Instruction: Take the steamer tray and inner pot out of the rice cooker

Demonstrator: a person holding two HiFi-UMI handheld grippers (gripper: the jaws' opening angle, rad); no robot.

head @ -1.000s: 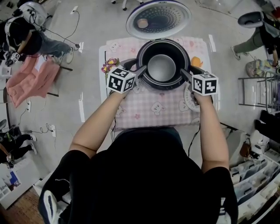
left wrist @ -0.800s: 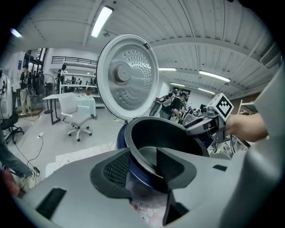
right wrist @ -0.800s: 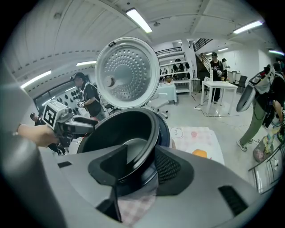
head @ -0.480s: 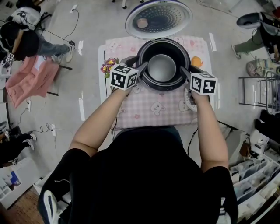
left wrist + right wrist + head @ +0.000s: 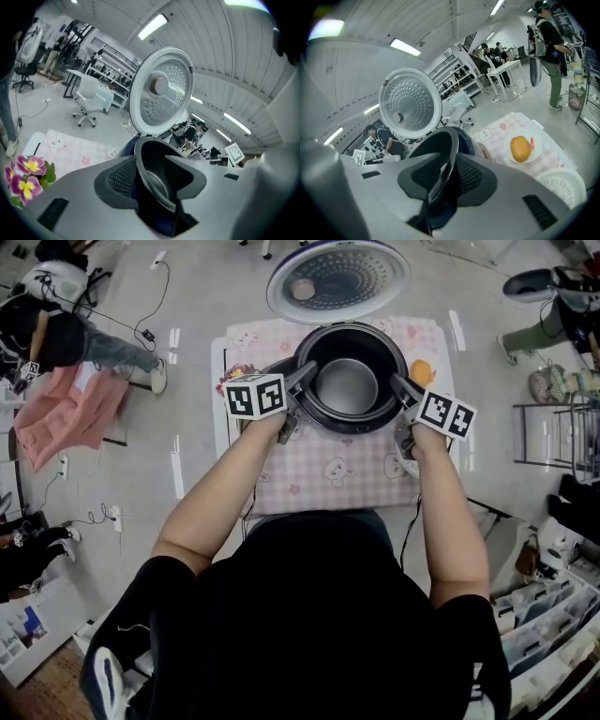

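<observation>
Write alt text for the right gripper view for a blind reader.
The right gripper has just been closing its jaws on the rim of the dark inner pot, which runs between its pads. Behind stands the cooker's open lid; to the right, an orange fruit on a plate on a pink checked cloth.

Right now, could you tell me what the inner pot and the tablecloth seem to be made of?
The inner pot looks like coated metal: thin rim, dark walls, dull grey sheen on the base. The tablecloth is likely fabric: matte, pink check with printed bears.
</observation>
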